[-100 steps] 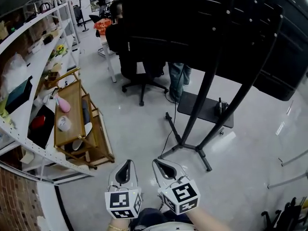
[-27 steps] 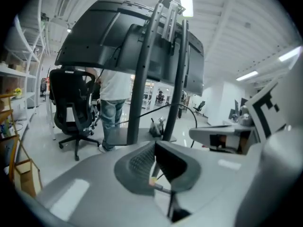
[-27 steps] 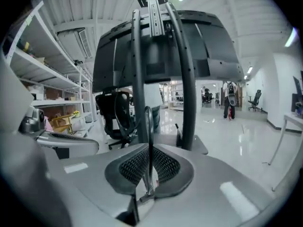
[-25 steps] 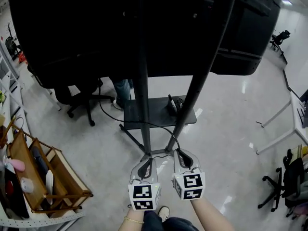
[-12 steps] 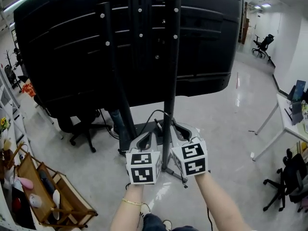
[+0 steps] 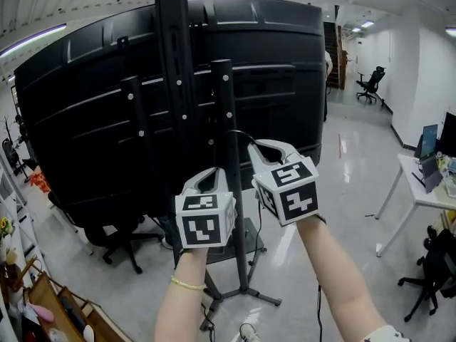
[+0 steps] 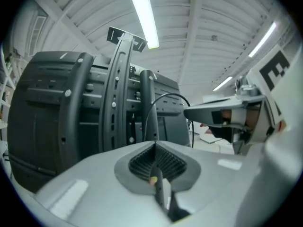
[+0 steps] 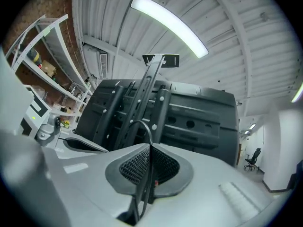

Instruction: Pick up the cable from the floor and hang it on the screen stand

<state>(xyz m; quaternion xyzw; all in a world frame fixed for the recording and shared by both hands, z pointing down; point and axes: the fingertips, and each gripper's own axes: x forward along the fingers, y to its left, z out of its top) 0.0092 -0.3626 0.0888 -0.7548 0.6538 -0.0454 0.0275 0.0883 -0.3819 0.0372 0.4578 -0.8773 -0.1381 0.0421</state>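
right claw (image 6: pixel 252 147) was closing on the cable (image 6: pixel 240 135), left claw (image 6: pixel 213 172) looked clamped on it too, and the short loop between the 2 arched across the screen stand (image 6: pixel 224 98)'s thin upright post, 1 claw each side

You have the thin black cable (image 8: pixel 138 122) pinched between the closing jaws of your right hand-held gripper (image 8: pixel 150 146). It arches up past the jaw tips toward the screen stand (image 6: pixel 222 105), whose black bolted uprights rise just ahead of it.
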